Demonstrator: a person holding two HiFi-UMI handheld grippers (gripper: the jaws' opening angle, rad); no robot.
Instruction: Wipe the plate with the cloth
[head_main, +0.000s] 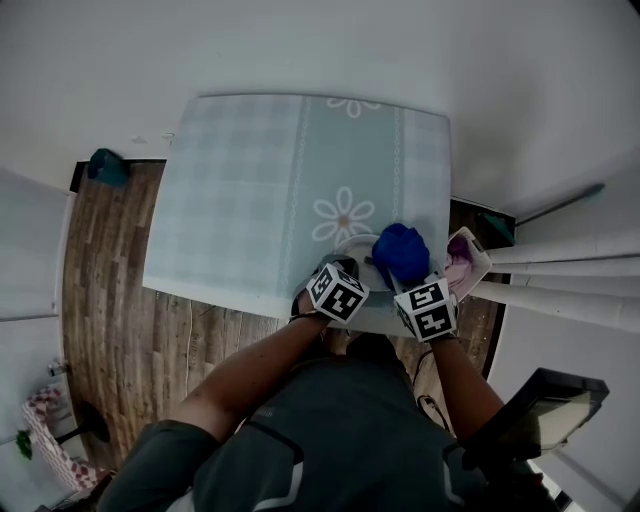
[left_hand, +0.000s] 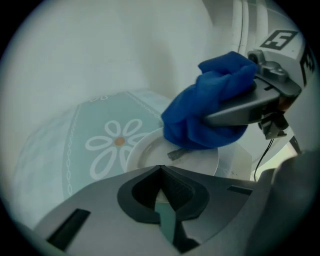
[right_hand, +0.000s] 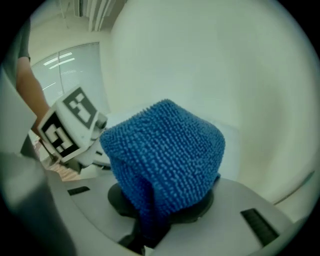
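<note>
A white plate sits at the near right corner of the table, which has a pale blue checked cloth with daisies. My left gripper is at the plate's near rim, and in the left gripper view its jaws are closed on the plate edge. A bunched blue cloth is over the plate's right half, with my right gripper shut on it. The blue cloth fills the right gripper view and hides that gripper's fingertips. From the left gripper view, the blue cloth rests on the plate.
A pink and white packet lies at the table's right edge beside the plate. The table's near edge drops to a wooden floor. White slats stand to the right and a dark screen sits at lower right.
</note>
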